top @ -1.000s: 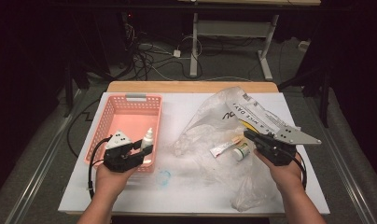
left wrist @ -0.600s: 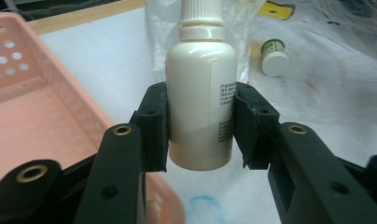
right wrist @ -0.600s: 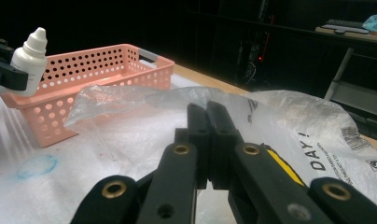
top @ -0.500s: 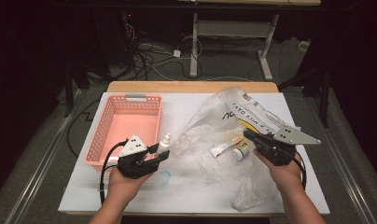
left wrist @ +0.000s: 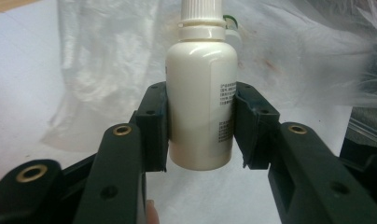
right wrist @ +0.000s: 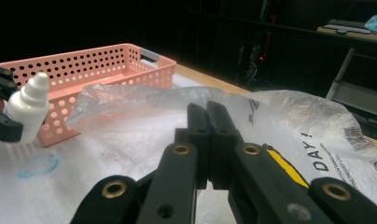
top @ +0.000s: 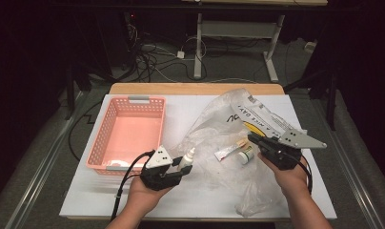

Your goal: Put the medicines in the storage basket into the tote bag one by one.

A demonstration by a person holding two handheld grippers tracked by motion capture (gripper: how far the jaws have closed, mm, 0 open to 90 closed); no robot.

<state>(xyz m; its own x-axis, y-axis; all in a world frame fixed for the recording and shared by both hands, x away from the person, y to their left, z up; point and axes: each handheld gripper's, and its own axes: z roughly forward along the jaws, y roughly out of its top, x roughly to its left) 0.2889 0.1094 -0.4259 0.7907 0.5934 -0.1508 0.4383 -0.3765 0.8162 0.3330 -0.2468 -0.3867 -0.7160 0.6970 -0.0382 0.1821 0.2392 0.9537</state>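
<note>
Left claw (top: 183,168) grips the white bottle (top: 187,158) upright, pink basket (top: 128,131) at its ten o'clock; right claw (top: 255,140) clenched on the plastic bag (top: 219,126)

Hidden and cut off

The bottle's (left wrist: 201,109) cap runs past the top edge; its label print is unreadable, and the bag (top: 238,143) beside it veils its contents.

Pink basket (top: 128,131) blocks left; crumpled plastic bag (top: 228,143) clutters centre-right; near table edge (top: 86,202) free.
</note>
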